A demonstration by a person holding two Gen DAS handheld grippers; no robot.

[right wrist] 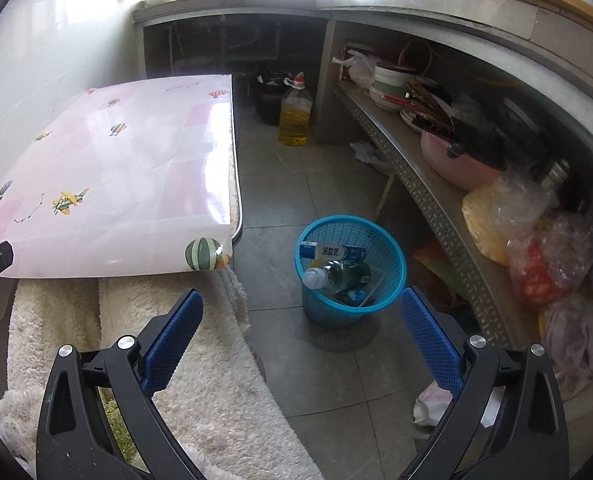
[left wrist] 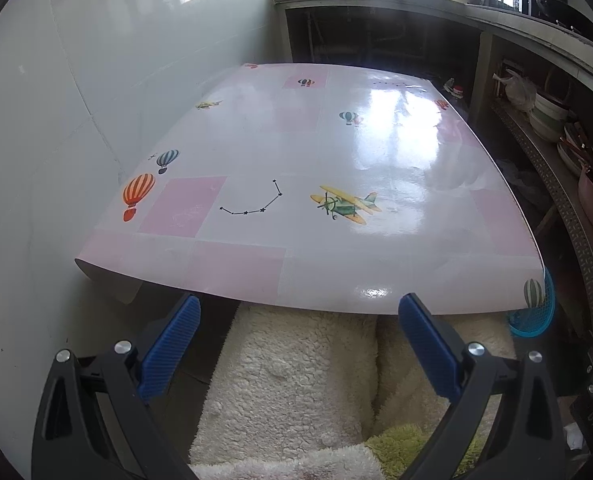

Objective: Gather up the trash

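Both claws are held released, jaws spread wide with nothing between them. The left claw [left wrist: 298, 316] is kept low at the near edge of the worktop [left wrist: 256, 128], whose glossy patterned cover shows bare, with no trash seen on it. The right claw [right wrist: 302, 312] is aimed at the floor beside the worktop, where the blue mesh bin [right wrist: 392, 276] stands. The collected trash is found inside it: a clear plastic bottle [right wrist: 332, 274] lying tilted and a blue-and-white carton [right wrist: 332, 251] propped across the rim. The bin is probably placed just off the worktop's corner so that items can be dropped in with a short reach.

Fluffy cream fabric [right wrist: 200, 364] is seen under both claws. A bottle of yellow oil [right wrist: 295, 114] stands well apart on the floor, and a shelf [right wrist: 428, 196] crowded with bowls and plastic bags runs close along the bin's far side. White crumpled scraps [right wrist: 370, 152] lie on the floor by that shelf; whether these are trash cannot be told.
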